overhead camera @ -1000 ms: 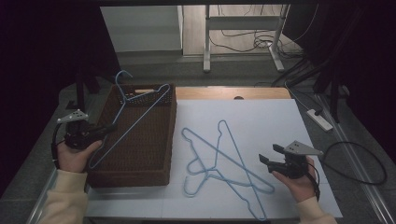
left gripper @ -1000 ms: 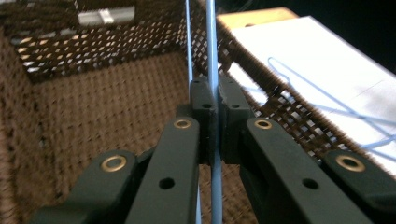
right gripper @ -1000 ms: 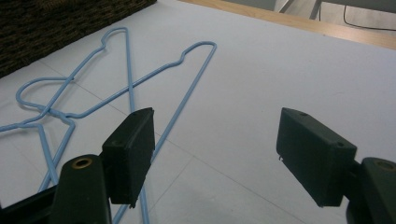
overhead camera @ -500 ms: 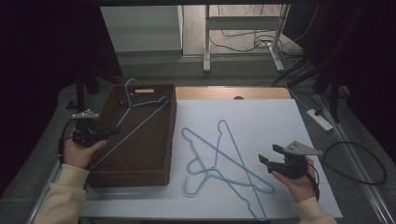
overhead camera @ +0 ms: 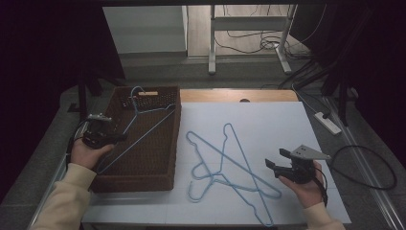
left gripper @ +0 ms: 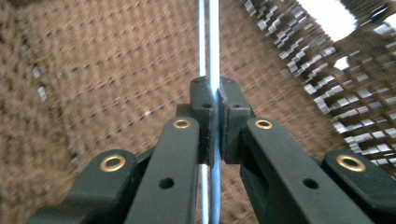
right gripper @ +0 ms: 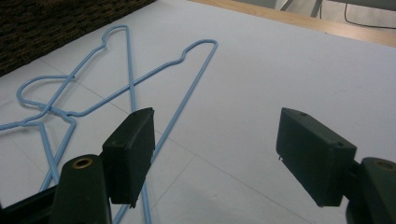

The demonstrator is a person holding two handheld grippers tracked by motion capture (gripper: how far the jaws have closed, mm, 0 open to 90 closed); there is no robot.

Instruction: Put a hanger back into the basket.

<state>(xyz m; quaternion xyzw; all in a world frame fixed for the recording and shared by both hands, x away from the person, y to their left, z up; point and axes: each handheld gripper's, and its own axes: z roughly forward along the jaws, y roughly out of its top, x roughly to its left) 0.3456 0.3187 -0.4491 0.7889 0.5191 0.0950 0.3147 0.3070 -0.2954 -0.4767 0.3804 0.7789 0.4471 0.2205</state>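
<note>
Pale blue wire forms every hanger on this table. One pale blue wire hanger (overhead camera: 143, 125) lies slanted inside the dark brown woven wicker basket (overhead camera: 158, 179), which sits at the left of the table. Its hook rises over the basket's far rim, beside a small wooden handle piece (overhead camera: 148, 93) fixed there. Its long straight bar runs diagonally toward the near left corner of the basket.

The left gripper (overhead camera: 117, 138) is over the basket's left edge, carried in the person's left hand (overhead camera: 86, 152), with a cream sleeve (overhead camera: 67, 201) reaching in from below. Its jaws are closed on the hanger's wire: in the left gripper view the blue wire (left gripper: 214, 56) passes straight between the two black pads (left gripper: 203, 109), which press on it from both sides, with the woven basket floor behind.

Two more pale blue wire hangers (overhead camera: 230, 165) lie crossed over one another on the white sheet (overhead camera: 268, 120) that covers the right part of the table, just beside the basket's right wall. They rest flat and are touched by no gripper.

The right gripper (overhead camera: 275, 160) is held near the front right of the sheet in the person's right hand (overhead camera: 306, 184), near the right ends of the crossed hangers. Its jaws stand wide apart with nothing between them; in the right gripper view the bare sheet (right gripper: 280, 70) shows in the gap and the hangers (right gripper: 126, 88) lie off to the left pad's side.

A bare wooden strip (overhead camera: 230, 96) of the tabletop shows along the far edge.
</note>
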